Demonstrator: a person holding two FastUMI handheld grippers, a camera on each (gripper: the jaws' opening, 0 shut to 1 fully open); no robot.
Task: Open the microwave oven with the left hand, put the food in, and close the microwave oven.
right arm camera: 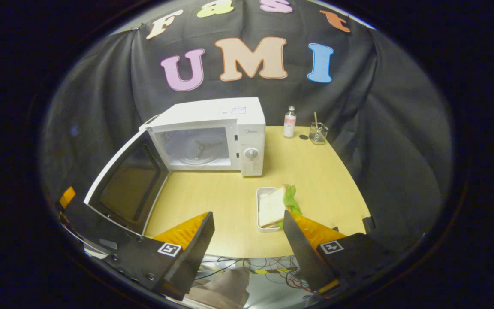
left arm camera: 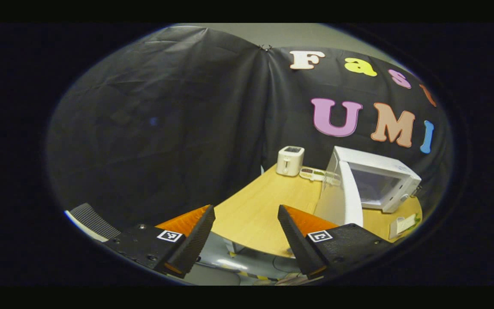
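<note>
A white microwave [right arm camera: 212, 133] stands at the back of the wooden table [right arm camera: 324, 180], its door [right arm camera: 122, 189] swung wide open to the left and its cavity empty. In front of it a sandwich with lettuce [right arm camera: 275, 205] lies in a small white tray. My right gripper [right arm camera: 247, 221] hangs open above the table's front edge, just short of the sandwich. In the left gripper view the microwave [left arm camera: 380, 182] sits to the right with its door [left arm camera: 343, 195] edge-on. My left gripper [left arm camera: 246, 214] is open and holds nothing, off the table's left front corner.
A white toaster [left arm camera: 290, 160] and a small tray of food [left arm camera: 313, 174] stand at the table's back left. A bottle [right arm camera: 289, 122] and a wire holder [right arm camera: 318, 132] stand at the back right. Cables hang under the front edge.
</note>
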